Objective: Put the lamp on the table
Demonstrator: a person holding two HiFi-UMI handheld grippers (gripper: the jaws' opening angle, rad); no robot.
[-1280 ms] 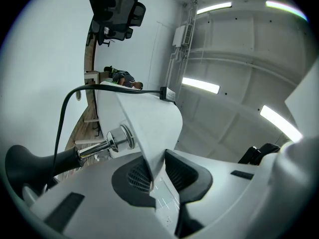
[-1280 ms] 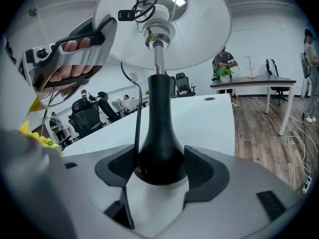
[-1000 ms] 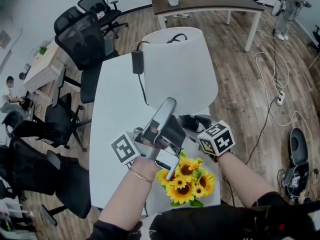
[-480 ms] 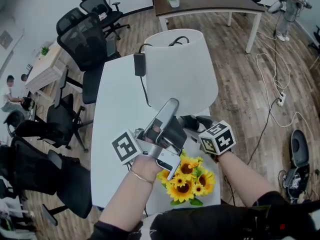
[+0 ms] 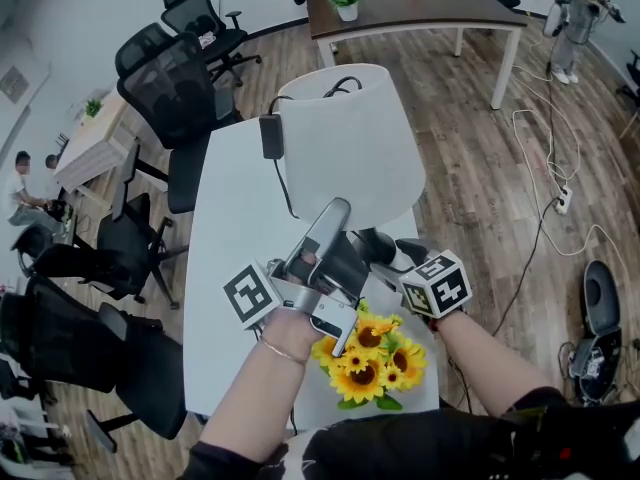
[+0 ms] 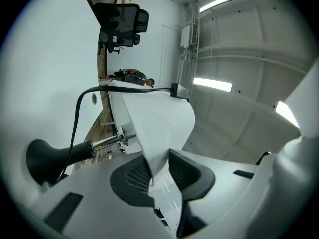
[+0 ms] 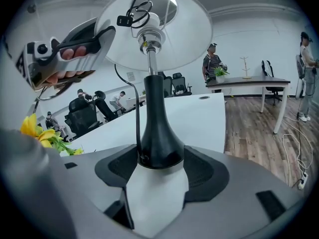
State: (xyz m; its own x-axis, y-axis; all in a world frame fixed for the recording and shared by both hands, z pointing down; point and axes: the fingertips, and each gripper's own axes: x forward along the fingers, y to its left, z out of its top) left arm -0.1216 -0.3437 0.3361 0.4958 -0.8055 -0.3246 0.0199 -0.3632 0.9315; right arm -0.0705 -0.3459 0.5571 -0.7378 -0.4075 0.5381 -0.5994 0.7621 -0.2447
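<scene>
lamp [image 5: 350, 148] tilted over counter [image 5: 230, 238]: right claw [image 7: 160, 169] clamped on its black base [image 7: 158, 143] to bear the weight, left claw [image 6: 159, 176] just eased open, jaws loosely straddling the shade [image 6: 154, 128] rim between them, probably only steadying the tilt before set-down.

lamp base [image 7: 158, 143] mostly behind shade [image 5: 350, 138] and left tool [image 5: 338, 210] in head view

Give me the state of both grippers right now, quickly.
Left gripper: open, its jaws have just been opening; the lampshade rim sits between them, unclamped.
Right gripper: closed on the lamp base.
</scene>
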